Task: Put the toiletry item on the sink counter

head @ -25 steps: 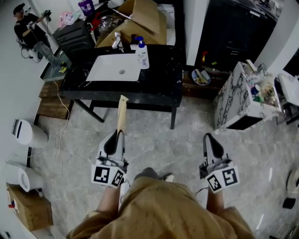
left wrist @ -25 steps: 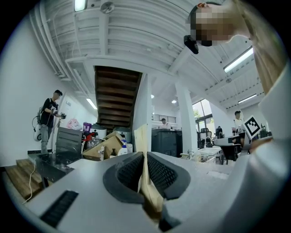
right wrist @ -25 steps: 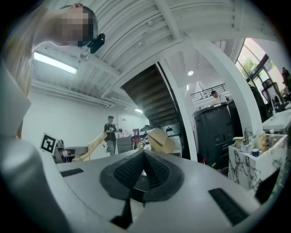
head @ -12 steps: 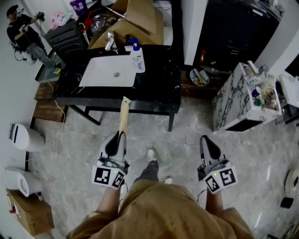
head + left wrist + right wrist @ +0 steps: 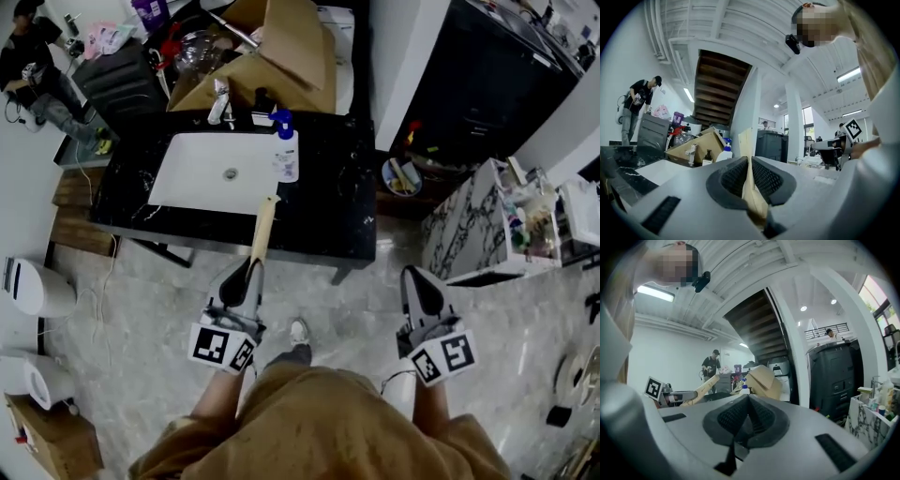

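A long, flat, tan toiletry item (image 5: pixel 262 232) sticks forward out of my left gripper (image 5: pixel 251 272), which is shut on its near end. Its far tip reaches over the front edge of the black sink counter (image 5: pixel 328 192), just right of the white basin (image 5: pixel 211 173). In the left gripper view the tan toiletry item (image 5: pixel 746 145) stands edge-on between the ribbed pads of the left gripper (image 5: pixel 749 161). My right gripper (image 5: pixel 417 277) hangs short of the counter's right corner, shut and empty; the right gripper's (image 5: pixel 747 397) pads meet, with the tan toiletry item (image 5: pixel 701 392) off to its left.
A pump bottle (image 5: pixel 286 150), a faucet (image 5: pixel 220 98) and a cardboard box (image 5: pixel 272 56) stand at the counter's back. A marble-patterned cabinet (image 5: pixel 478 220) is at the right, white bins (image 5: pixel 33 286) at the left. A person (image 5: pixel 37 66) stands at the far left.
Both grippers and the view have moved forward toward the counter. The tan item's tip, over the floor before, now overlaps the counter's front edge. Neither grip has changed.
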Demonstrator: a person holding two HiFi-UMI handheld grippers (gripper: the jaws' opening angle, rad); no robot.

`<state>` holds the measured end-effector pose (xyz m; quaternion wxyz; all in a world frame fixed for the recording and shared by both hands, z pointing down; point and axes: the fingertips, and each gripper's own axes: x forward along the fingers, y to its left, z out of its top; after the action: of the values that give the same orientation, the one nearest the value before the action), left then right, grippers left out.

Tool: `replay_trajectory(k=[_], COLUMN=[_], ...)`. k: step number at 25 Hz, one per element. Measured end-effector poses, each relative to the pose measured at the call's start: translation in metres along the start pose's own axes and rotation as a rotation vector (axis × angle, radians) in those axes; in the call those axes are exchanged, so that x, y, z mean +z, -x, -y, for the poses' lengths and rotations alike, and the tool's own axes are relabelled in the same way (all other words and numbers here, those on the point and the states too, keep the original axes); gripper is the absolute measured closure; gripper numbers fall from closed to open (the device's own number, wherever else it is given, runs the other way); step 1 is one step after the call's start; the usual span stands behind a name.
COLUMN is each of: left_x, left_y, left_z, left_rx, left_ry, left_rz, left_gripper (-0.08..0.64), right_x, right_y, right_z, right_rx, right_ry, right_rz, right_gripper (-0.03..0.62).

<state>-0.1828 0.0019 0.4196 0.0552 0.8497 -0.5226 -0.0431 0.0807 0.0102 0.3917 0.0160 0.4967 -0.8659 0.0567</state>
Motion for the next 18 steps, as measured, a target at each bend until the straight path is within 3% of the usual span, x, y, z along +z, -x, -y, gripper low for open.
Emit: replay_trajectory(k=[6,12,18], left_x=[-0.02,-0.036,-0.027], left_y=[-0.049,-0.087,-0.124], left_z=[-0.025,-0.014,-0.016], left_rx=[-0.08,-0.149,-0.129], left_ry=[0.048,0.091,0.068], left_rz=[-0.056,-0.098,-0.078], left_gripper=[0.534,0.534,0.534], right_x=[0.004,0.0,0.008], right_y=[-0.041,-0.056,-0.087], right_z=[0.015,0.045,0.074], right_rx=[-0.063,-0.12,-0.08], right_ry=[-0.005,-0.022,-0.02], right_rz=[-0.019,-0.041,-0.016], right_gripper=[0.589,0.589,0.589])
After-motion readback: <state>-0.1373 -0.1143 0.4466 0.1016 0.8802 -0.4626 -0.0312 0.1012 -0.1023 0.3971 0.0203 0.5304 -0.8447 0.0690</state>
